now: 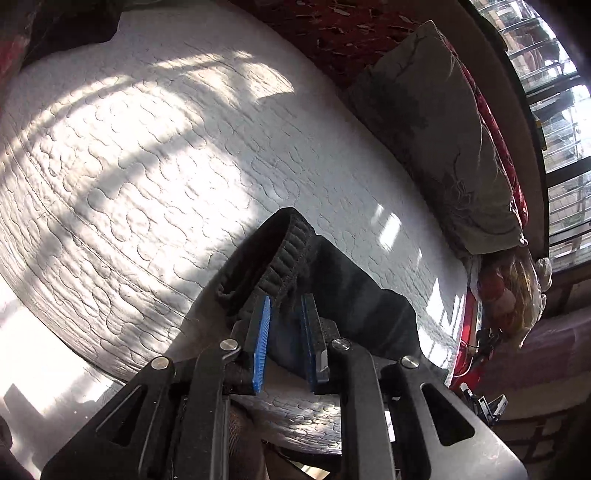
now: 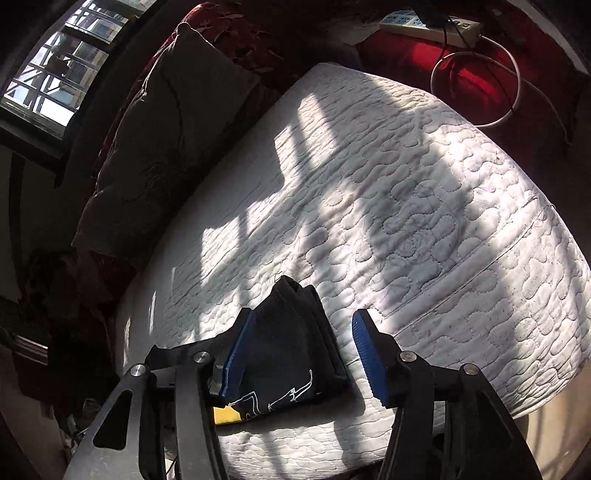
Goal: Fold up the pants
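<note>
The black pants (image 1: 332, 280) lie folded on the white quilted mattress (image 1: 147, 166). In the left wrist view the ribbed waistband (image 1: 291, 254) curls up in front of my left gripper (image 1: 286, 306), whose blue pads stand a little apart around the fabric's edge. In the right wrist view the folded pants (image 2: 288, 350), with a white line print and a yellow patch, lie between my right gripper's (image 2: 304, 321) wide-open blue fingers. The left finger (image 2: 236, 354) touches the cloth; the right finger (image 2: 369, 354) stands apart from it.
A brown pillow (image 1: 436, 140) lies along the mattress's far side by the window, also in the right wrist view (image 2: 159, 140). A power strip (image 2: 432, 22) with a white cable (image 2: 480, 88) lies on red cloth beyond the mattress corner. Clutter (image 1: 513, 295) sits beside the pillow.
</note>
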Demonstrator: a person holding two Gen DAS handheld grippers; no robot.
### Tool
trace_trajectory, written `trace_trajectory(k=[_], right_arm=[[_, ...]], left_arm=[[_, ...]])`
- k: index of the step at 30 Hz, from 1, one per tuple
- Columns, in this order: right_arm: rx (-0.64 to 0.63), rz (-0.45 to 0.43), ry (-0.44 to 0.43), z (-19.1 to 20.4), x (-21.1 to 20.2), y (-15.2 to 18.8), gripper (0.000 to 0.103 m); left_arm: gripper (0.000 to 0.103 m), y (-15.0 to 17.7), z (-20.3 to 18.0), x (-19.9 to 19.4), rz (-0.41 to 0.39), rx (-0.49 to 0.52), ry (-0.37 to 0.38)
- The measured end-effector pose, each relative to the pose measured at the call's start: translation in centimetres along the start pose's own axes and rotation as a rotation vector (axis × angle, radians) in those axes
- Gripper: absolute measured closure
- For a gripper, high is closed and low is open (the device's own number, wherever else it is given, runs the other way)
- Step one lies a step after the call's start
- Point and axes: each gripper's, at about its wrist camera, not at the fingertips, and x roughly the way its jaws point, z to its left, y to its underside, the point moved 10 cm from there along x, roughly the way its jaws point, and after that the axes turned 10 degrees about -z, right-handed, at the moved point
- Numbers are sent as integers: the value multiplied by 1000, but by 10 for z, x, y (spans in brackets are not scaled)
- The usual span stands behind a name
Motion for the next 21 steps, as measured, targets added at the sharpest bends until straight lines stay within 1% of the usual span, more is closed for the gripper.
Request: trace_trajectory(k=[1,3,5,7,10,11,13,14,15,16,17,18,20,21], right_arm=[[-14,4,7,4,8,-1,45],[-17,10,7,8,19,-3,45],[1,25,2,11,31,-3,45],[-13,36,20,13,42,-3,45],[-55,47,47,13,54,0,45],[-76,58,53,14,57,2,49],[-133,86,78,16,65,8,79],[-163,95,111,13,67,10,97],[-157,95,129,8,68,10,97],[-123,93,145,1,68,10,97],[-91,89,159,-5,67,10,93],[-90,80,172,-6,63,9,84],[-152,12,204,2,48,2,84],[-197,-36,199,14,38,-2,80]], left_arm=[[78,-7,-4,8,6,14,-14],[77,-17,-10,23,20,30,-21],[77,-20,-12,37,54,38,-12],[77,-21,-15,49,78,61,-31],[67,-18,-23,62,88,122,-65],[67,-17,-26,64,83,142,-74],[67,-17,-25,69,71,197,-121],[67,-16,-24,72,74,211,-139],[67,-14,-21,76,83,216,-155],[67,-13,-20,76,85,211,-151],[67,-13,-20,75,81,208,-138],[67,-14,-21,73,81,206,-122],[67,-15,-25,70,89,199,-80],[67,-17,-26,68,101,189,-58]])
